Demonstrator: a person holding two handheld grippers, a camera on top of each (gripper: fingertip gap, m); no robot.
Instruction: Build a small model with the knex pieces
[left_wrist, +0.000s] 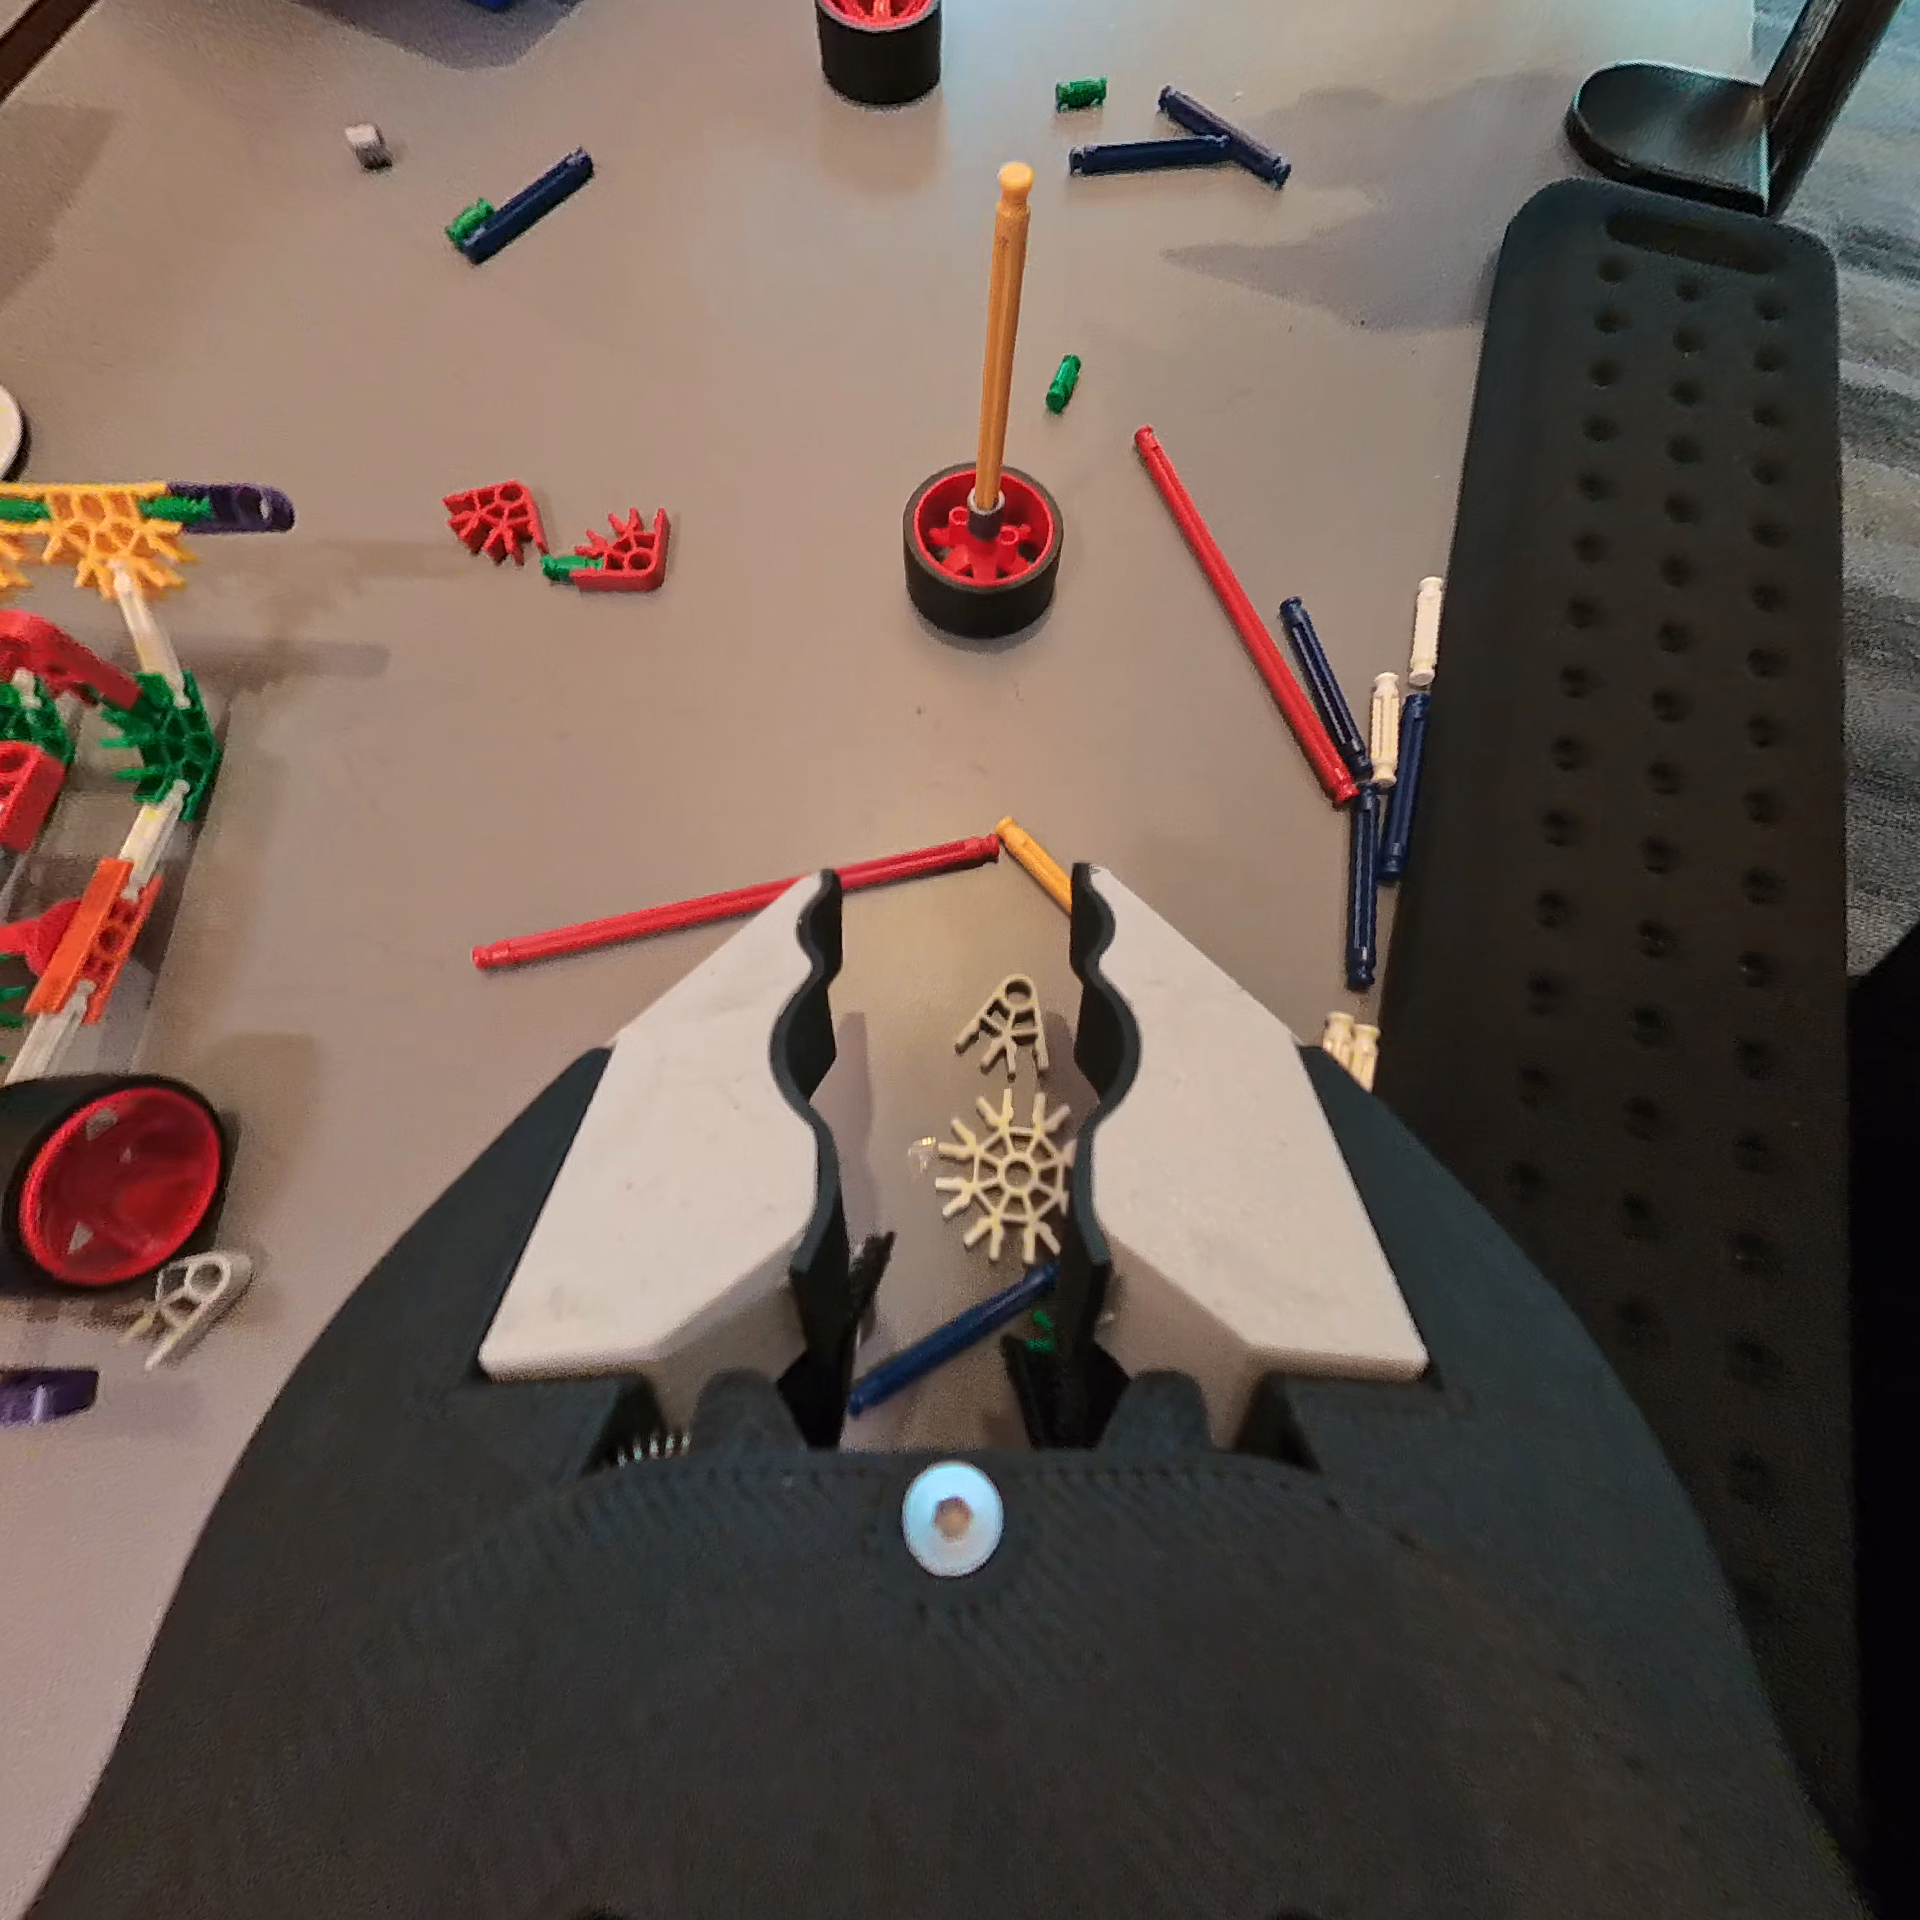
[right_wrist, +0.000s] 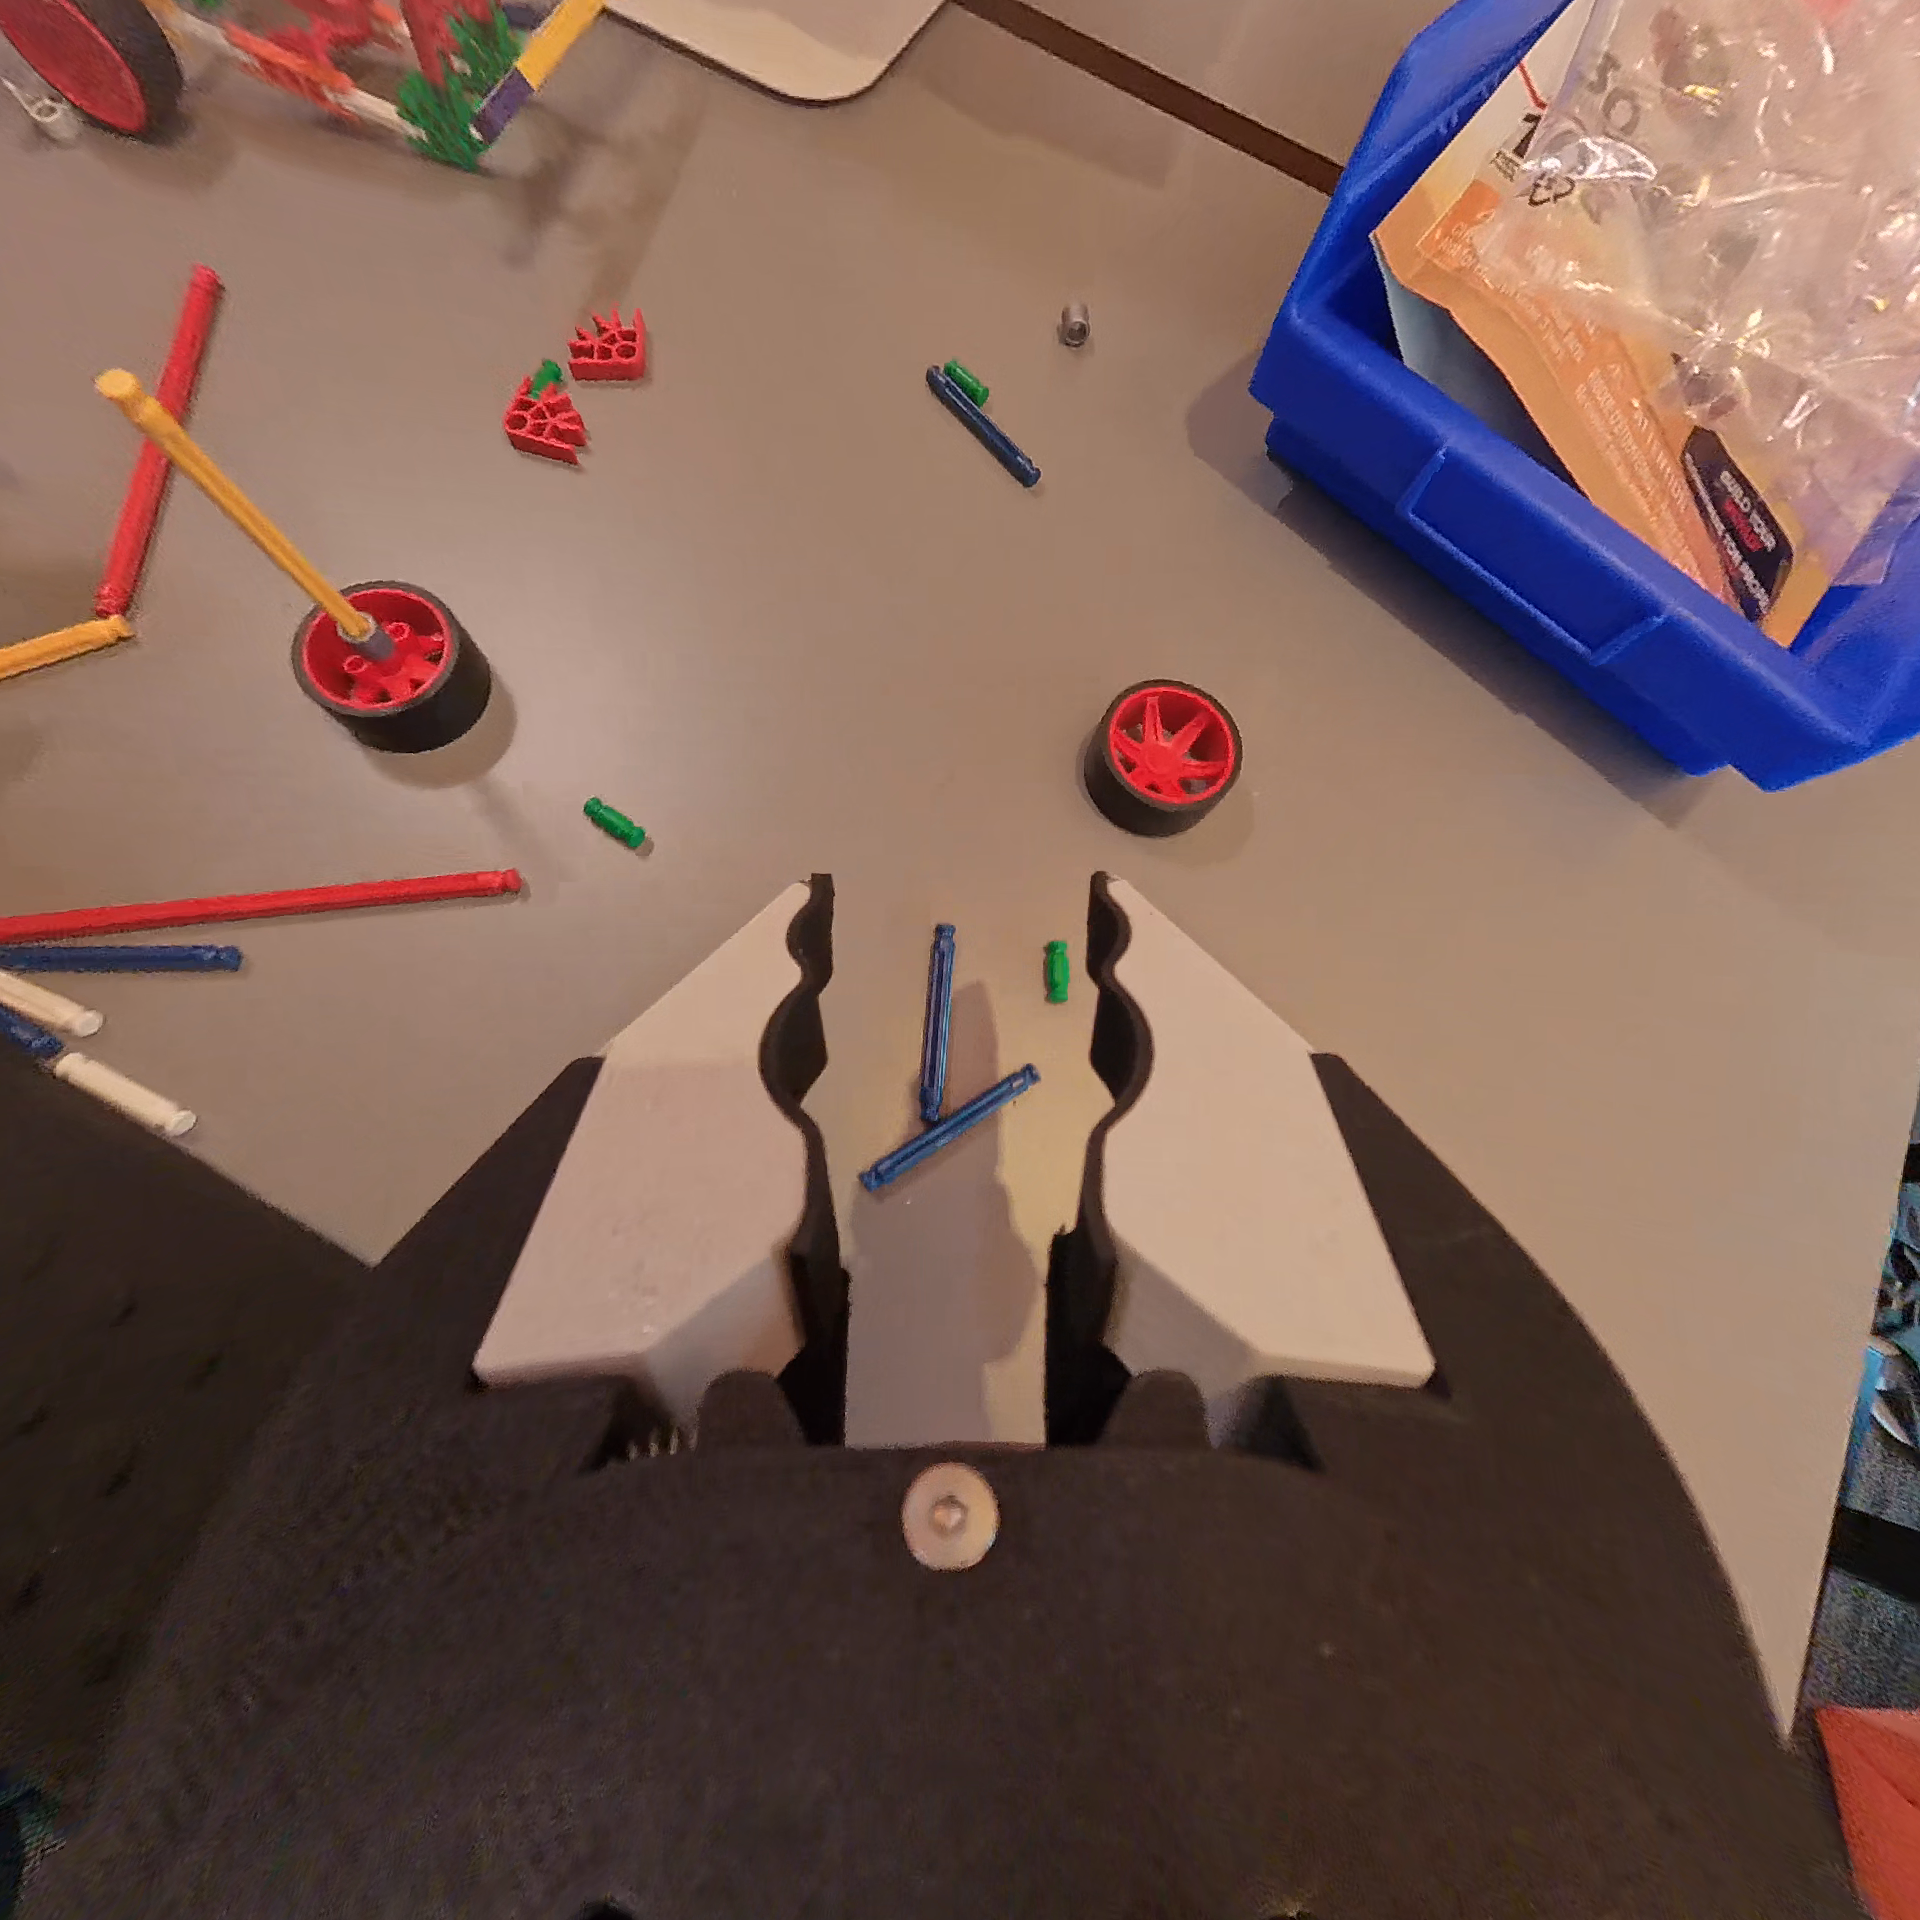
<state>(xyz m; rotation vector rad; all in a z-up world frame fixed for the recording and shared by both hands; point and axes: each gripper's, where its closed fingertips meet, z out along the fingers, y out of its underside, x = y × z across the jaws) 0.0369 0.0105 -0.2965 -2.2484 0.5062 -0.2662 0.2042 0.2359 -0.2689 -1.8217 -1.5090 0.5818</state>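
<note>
Left gripper (left_wrist: 954, 883) hangs wide open, gripping nothing, over a cream plastic snowflake connector (left_wrist: 1006, 1172) lying on the grey table (left_wrist: 727, 343). Right gripper (right_wrist: 958, 894) is just as open and empty above two crossed blue plastic rods (right_wrist: 940, 1081). The blue plastic bin (right_wrist: 1496, 520) up right holds a crinkly clear plastic bag (right_wrist: 1714, 239) with orange printed paper inside.
</note>
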